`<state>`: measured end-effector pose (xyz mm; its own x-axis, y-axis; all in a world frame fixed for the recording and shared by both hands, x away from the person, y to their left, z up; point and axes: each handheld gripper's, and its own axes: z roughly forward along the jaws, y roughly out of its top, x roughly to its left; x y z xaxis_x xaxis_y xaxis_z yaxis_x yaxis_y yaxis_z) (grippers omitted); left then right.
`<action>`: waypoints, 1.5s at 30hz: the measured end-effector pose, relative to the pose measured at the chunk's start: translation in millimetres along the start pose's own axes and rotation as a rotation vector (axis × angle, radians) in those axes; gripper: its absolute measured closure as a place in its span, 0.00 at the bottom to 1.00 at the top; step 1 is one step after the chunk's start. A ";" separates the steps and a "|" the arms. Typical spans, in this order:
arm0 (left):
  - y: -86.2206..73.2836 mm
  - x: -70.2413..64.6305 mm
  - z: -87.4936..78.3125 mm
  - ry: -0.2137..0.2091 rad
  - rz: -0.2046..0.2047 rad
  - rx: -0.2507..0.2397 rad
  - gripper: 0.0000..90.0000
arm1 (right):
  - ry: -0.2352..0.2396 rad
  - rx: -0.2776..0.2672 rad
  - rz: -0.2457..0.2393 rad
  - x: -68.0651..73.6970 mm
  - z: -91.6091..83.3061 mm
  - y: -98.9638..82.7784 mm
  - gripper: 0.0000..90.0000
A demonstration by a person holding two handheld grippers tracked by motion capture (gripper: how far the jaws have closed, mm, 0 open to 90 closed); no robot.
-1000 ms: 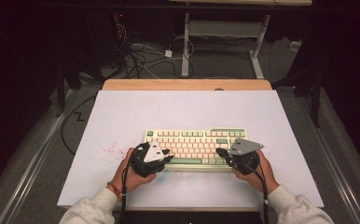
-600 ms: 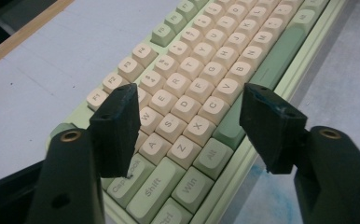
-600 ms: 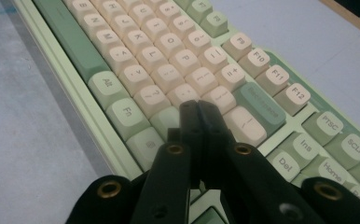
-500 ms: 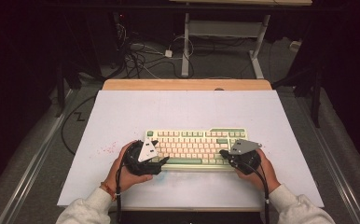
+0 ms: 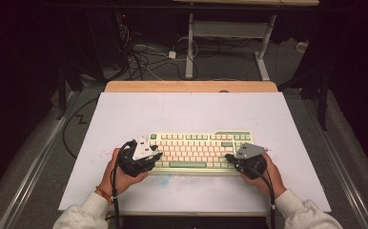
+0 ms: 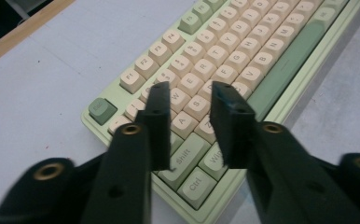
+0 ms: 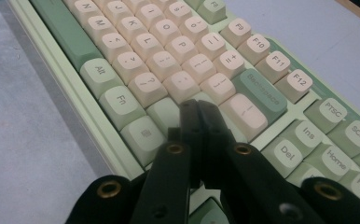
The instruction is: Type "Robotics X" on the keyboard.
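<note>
Since the earlier frame, the left gripper has edged from the table beside the keyboard onto its left end, and its jaws have just been closing. They now stand parted with nothing between them, hovering over the A, S and Shift keys in the left gripper view. The right gripper rests at the keyboard's right end, its jaws pressed together and holding nothing; in the right gripper view its tips sit above the keys just below Backspace.

The keyboard lies near the front middle of the white tabletop, square to the person. Its case is pale green, with cream letter keys and darker green space bar, Esc, Backspace and modifier keys.

Whether either gripper's tips actually touch a keycap cannot be told. Both gripper bodies and hands cover the keyboard's lower corners in the high view. The left gripper view is blurred at the jaw bases. Faint pink marks on the tabletop left of the keyboard are too small to read.
</note>
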<state>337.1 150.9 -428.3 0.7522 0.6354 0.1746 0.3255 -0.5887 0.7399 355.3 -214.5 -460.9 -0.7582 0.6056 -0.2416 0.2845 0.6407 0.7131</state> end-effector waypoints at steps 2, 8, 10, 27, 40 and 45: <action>2.2 0.0 0.0 0.004 0.011 0.004 0.87 | -0.004 -0.001 -0.004 0.2 0.0 0.0 1.00; 11.8 0.1 3.0 -0.029 0.027 0.019 0.97 | -0.007 -0.002 -0.003 0.8 0.0 -0.4 1.00; 14.3 0.0 5.0 -0.032 0.028 0.026 0.97 | -0.011 -0.003 -0.002 1.5 0.0 -0.3 1.00; 23.3 3.9 39.4 -0.102 0.017 0.110 0.96 | -0.014 -0.005 -0.005 2.0 -0.2 -0.7 1.00; 21.6 -3.3 54.3 -0.121 0.046 0.157 0.96 | -0.013 -0.001 -0.007 2.7 -1.1 -0.8 1.00; 21.0 -5.1 55.8 -0.125 0.061 0.170 0.97 | -0.011 -0.001 -0.008 2.5 -1.1 -0.8 1.00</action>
<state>372.1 107.4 -449.8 0.8352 0.5355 0.1255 0.3617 -0.7066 0.6081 352.6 -214.0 -461.3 -0.7539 0.6055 -0.2550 0.2774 0.6451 0.7120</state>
